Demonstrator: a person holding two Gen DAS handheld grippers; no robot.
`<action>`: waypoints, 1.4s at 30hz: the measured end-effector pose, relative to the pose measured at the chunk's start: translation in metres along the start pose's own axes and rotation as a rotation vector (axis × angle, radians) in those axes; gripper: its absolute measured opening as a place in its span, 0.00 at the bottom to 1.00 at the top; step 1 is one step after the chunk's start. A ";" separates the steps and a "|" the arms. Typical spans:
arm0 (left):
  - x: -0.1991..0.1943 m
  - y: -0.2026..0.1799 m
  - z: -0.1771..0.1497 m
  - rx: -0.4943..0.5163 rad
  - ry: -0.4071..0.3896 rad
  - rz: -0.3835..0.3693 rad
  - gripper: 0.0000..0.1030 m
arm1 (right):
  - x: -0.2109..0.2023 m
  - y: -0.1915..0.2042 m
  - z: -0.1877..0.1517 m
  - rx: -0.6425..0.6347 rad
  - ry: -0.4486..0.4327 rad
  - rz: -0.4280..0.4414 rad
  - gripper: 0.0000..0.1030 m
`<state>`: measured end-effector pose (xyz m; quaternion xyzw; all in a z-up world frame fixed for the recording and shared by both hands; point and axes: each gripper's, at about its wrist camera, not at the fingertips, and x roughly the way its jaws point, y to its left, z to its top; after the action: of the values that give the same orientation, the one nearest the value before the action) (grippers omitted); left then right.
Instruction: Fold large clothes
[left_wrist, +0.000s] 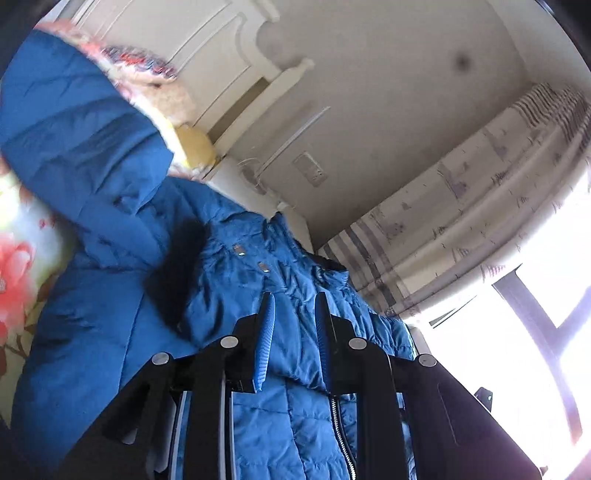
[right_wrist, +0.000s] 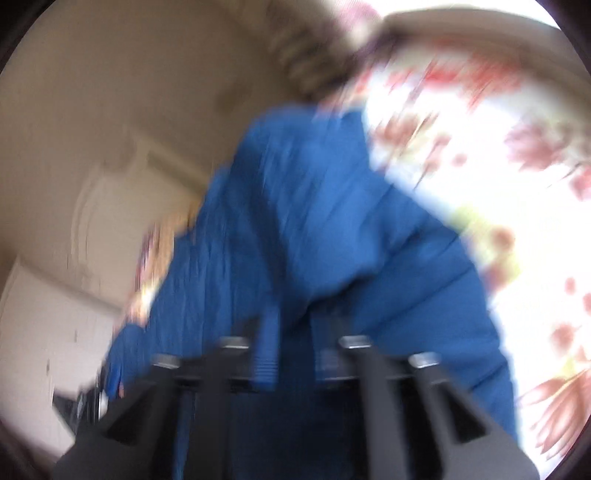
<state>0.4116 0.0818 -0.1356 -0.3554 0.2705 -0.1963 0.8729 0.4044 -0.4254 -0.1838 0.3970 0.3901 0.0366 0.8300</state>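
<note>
A large blue quilted jacket (left_wrist: 229, 280) with a front zip and a dark fur trim (left_wrist: 177, 269) fills the left wrist view. My left gripper (left_wrist: 295, 306) is shut on a fold of the jacket near its zip edge and holds it lifted. A blue sleeve (left_wrist: 74, 129) hangs across the upper left. In the blurred right wrist view, my right gripper (right_wrist: 293, 321) is shut on another part of the same jacket (right_wrist: 314, 221), which bunches between its blue fingers (right_wrist: 269, 350).
A floral bedsheet shows at the left (left_wrist: 18, 266) and in the right wrist view (right_wrist: 498, 166). A cream headboard (left_wrist: 221, 55), a patterned pillow (left_wrist: 147, 74), a striped curtain (left_wrist: 461, 206) and a bright window (left_wrist: 535, 314) are behind.
</note>
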 end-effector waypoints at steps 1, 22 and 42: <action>0.000 0.001 0.000 -0.003 -0.002 0.007 0.18 | -0.003 0.007 -0.004 -0.029 -0.008 0.004 0.53; -0.058 0.027 0.015 -0.106 -0.291 0.219 0.22 | 0.120 0.255 -0.142 -1.110 0.114 -0.212 0.53; -0.045 0.026 0.021 -0.063 -0.170 0.141 0.25 | 0.109 0.257 -0.117 -0.990 0.210 0.083 0.66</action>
<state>0.3937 0.1337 -0.1267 -0.3780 0.2258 -0.0951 0.8928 0.4644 -0.1359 -0.1190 -0.0347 0.3912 0.2898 0.8728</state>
